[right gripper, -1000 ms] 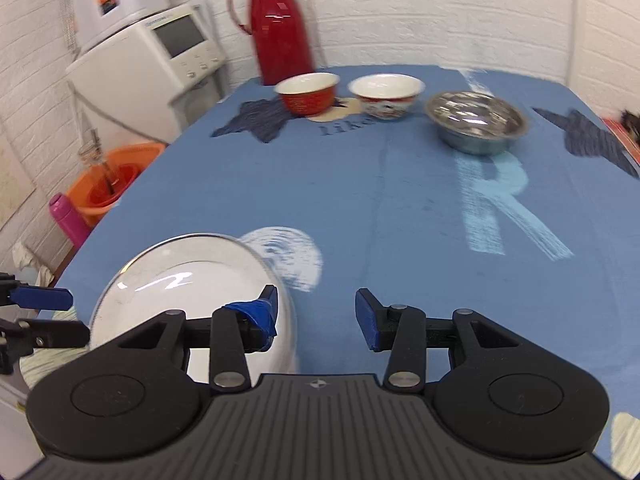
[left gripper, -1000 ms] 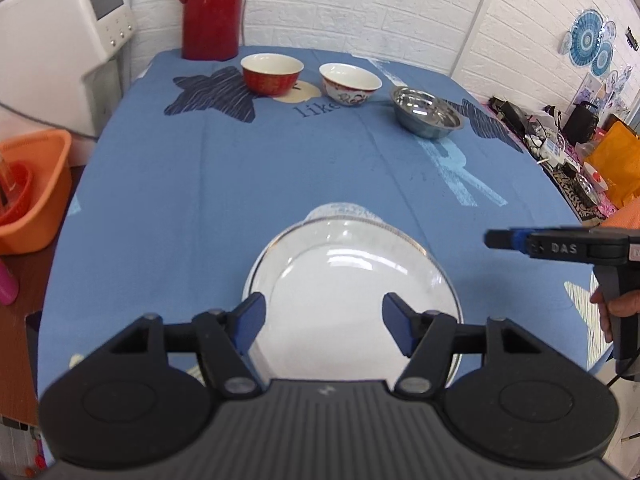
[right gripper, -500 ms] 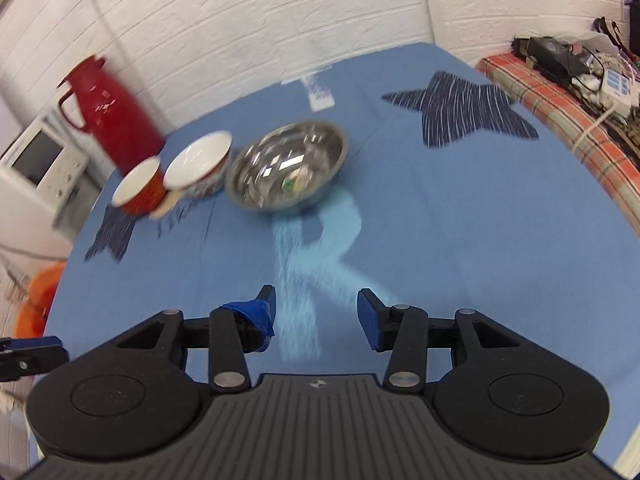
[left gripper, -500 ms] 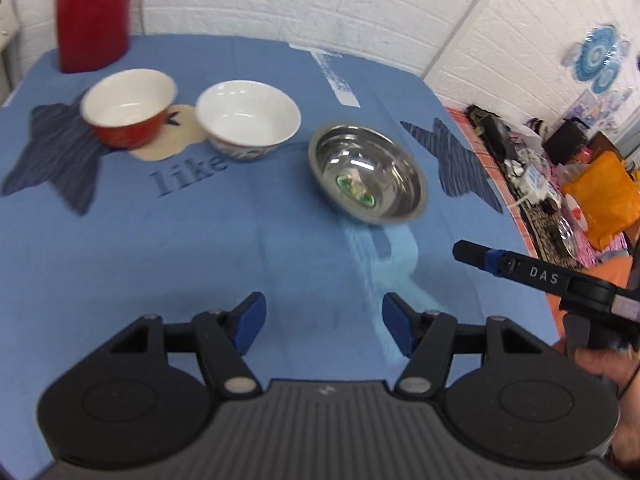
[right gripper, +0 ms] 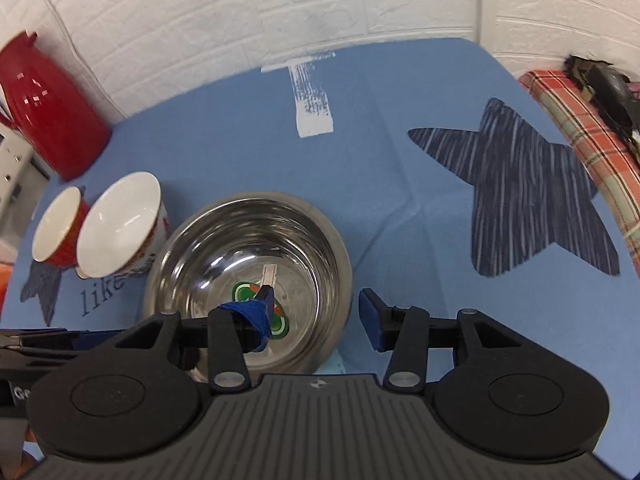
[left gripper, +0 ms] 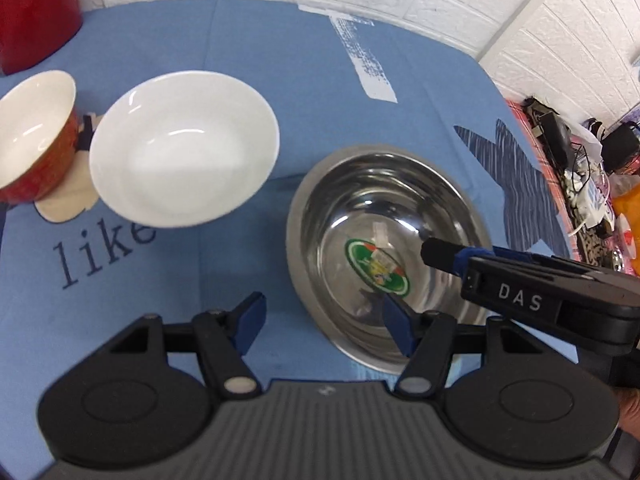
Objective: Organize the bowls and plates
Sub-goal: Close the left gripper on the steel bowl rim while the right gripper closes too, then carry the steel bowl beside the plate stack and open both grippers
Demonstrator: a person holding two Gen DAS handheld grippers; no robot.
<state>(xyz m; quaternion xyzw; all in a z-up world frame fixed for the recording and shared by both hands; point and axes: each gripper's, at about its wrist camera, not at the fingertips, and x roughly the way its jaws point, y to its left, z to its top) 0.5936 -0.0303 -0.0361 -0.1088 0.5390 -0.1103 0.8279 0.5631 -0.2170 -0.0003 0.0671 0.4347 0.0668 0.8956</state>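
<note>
A steel bowl (left gripper: 380, 216) with a green sticker inside stands on the blue tablecloth (left gripper: 280, 60). To its left are a white bowl (left gripper: 184, 148) and a red bowl (left gripper: 32, 140). My left gripper (left gripper: 324, 320) is open and straddles the steel bowl's near-left rim, one finger over the inside. The right gripper (right gripper: 314, 314) is open across the steel bowl's (right gripper: 248, 240) right rim, its taped finger inside and the other outside. Nothing is gripped. The white bowl (right gripper: 120, 224) and red bowl (right gripper: 60, 228) touch each other at the left.
A red thermos (right gripper: 48, 108) stands at the table's back left, by the white brick wall. Beyond the table's right edge lie a plaid cloth (right gripper: 580, 128) and cluttered cables (left gripper: 580, 168). Open blue cloth (right gripper: 380, 184) stretches right of the steel bowl.
Both grippers have swept from the white plate at the table's near side to the steel bowl at the back. The plate has left both views. The right gripper's jaws are slightly wider.
</note>
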